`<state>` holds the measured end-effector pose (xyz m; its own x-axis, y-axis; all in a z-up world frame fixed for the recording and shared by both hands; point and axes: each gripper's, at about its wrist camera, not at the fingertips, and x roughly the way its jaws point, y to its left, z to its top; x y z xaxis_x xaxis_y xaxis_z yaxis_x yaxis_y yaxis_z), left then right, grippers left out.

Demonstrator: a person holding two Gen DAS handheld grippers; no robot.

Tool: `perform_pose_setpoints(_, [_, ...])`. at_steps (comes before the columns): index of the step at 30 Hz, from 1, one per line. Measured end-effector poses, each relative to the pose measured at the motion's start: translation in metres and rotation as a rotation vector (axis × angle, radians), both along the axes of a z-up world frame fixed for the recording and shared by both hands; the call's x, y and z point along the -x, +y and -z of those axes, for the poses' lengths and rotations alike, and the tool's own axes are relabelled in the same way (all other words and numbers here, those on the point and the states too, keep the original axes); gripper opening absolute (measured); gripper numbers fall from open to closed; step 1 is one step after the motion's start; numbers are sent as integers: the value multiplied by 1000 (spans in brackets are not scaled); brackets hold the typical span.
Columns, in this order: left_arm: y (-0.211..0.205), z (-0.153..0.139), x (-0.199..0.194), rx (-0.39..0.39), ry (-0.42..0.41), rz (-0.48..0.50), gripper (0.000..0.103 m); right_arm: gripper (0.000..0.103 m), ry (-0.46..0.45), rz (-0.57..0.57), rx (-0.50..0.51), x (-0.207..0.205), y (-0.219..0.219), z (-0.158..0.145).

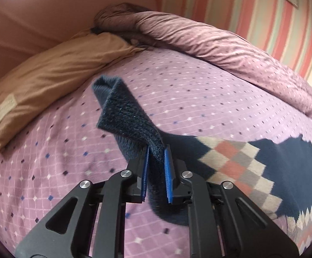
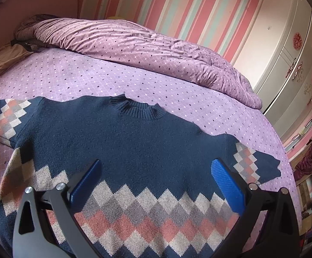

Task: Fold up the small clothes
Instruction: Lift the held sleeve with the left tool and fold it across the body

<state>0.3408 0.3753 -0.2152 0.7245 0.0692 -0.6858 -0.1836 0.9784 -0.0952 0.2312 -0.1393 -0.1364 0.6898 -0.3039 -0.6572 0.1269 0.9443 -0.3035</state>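
From the left wrist we see our left tongs [image 1: 156, 150] clamped on the sweater's sleeve [image 1: 125, 116], the cuff rising toward twelve o'clock above the bed [image 1: 70, 150]. The bite looks narrow — a tug could let the knit slip out, or drag the whole sweater [image 2: 134, 146] askew.

From the right wrist, our right tongs [image 2: 156, 172] gape wide over the chest, holding nothing. The sweater lies flat, its collar at twelve o'clock — unpinned, so the body may shift with the sleeve.

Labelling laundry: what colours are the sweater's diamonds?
Cream, grey and salmon pink on the navy sweater; right wrist view.
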Motion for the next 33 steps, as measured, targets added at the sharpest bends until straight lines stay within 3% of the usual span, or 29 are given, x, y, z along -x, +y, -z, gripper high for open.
perform_pose_setpoints(7, [-50,-15,-2,28,-53,92,10,102,-14,22,-12,2,-18,0])
perform_pose_setpoints(12, [-93,-16,-4,-6,-55,142,10,102,-20,38,-14,4,-32,3])
perform_pose_setpoints(15, [-115,-8,1,-126,-36,121,10,102,-18,47,-17,6,-40,6])
perform_pose_setpoints(20, [-151,1,7,-397,-17,99,9,102,-23,63,-18,10,-52,6])
perform_pose_setpoints(25, [-158,0,9,-506,-27,83,9,102,-22,73,-26,12,-63,8])
perform_pose_setpoints(33, [-186,-26,25,-440,-89,142,9,102,-32,72,-35,14,-77,6])
